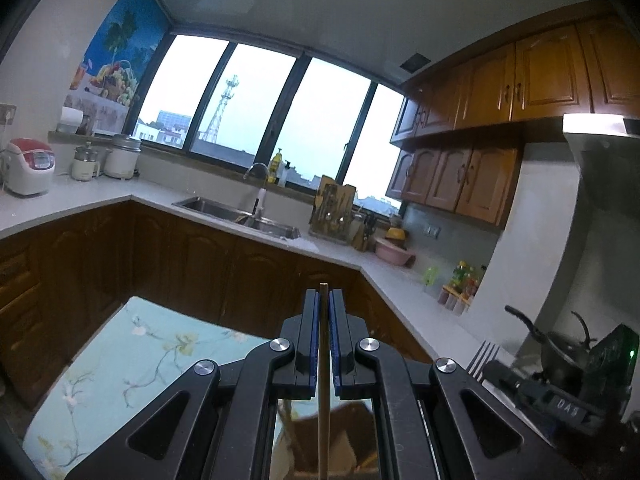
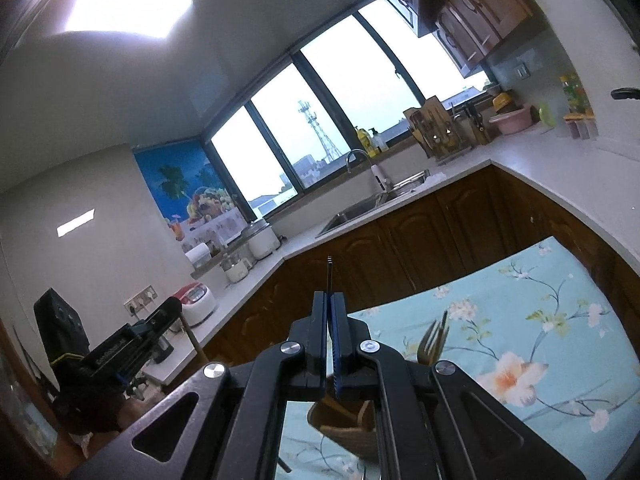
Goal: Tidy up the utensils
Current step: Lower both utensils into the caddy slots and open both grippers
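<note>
The left gripper (image 1: pixel 324 308) is closed tight on a thin wooden stick (image 1: pixel 324 400), probably a chopstick or a utensil handle; it runs edge-on between the pads, its tip just clear of them at the far end and its length dropping toward the camera. It looks light, stiff and smooth, so it could slide or swivel in a narrow pinch; I judge a hold nearer the middle steadier than one at the tip. The right gripper (image 2: pixel 330 312) is likewise clamped shut, on a slim dark metal utensil (image 2: pixel 329 276) seen edge-on, its end poking past the pads. In the left wrist view a fork head (image 1: pixel 485 356) shows at that gripper, so the piece is likely a fork: rigid, somewhat heavier than the stick, slippery, not fragile. Its flat handle suits the flat pads best. Both pieces are held in the air above the table with the floral cloth (image 2: pixel 520 320). Below the right gripper stands a brown wooden holder (image 2: pixel 348 424) with flat wooden pieces in it, and a second fork (image 2: pixel 434 340), brassy and blurred, rises just right of it. The holder looks the likely place for both held pieces.
</note>
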`<state>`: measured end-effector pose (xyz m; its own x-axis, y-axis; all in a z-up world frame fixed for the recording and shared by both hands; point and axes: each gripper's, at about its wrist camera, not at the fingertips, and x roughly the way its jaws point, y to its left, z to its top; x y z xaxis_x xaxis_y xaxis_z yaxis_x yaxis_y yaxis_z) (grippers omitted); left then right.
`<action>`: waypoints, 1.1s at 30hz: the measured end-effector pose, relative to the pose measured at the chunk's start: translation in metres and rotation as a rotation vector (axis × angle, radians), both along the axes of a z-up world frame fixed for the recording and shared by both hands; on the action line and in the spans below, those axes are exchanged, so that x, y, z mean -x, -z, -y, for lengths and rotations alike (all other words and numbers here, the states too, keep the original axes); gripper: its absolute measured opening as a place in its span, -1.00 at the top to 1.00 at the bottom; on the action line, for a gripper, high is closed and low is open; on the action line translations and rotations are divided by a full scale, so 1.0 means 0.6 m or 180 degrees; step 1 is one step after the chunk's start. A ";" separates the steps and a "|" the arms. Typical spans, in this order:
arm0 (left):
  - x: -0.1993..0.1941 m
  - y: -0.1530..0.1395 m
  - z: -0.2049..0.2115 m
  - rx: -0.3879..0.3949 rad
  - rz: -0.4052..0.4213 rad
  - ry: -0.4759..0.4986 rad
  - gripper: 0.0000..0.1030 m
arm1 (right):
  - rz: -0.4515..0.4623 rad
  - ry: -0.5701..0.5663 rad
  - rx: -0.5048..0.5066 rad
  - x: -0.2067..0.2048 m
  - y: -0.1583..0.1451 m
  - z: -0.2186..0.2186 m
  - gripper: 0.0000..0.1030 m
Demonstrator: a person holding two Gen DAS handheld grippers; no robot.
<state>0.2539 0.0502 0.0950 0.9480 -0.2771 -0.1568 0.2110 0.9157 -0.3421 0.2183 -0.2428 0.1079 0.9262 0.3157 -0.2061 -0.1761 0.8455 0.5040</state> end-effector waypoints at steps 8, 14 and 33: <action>-0.034 0.032 0.031 -0.0067 0.0235 -0.0148 0.94 | 0.0054 -0.0019 -0.0091 -0.039 0.014 0.007 0.97; -0.063 0.089 0.060 -0.0138 0.0237 -0.0244 0.94 | 0.0063 -0.0052 -0.0135 -0.066 0.040 0.009 0.97; -0.046 0.134 0.087 -0.0486 0.0063 -0.0148 0.93 | -0.0270 -0.0108 -0.0231 -0.060 0.142 0.017 0.97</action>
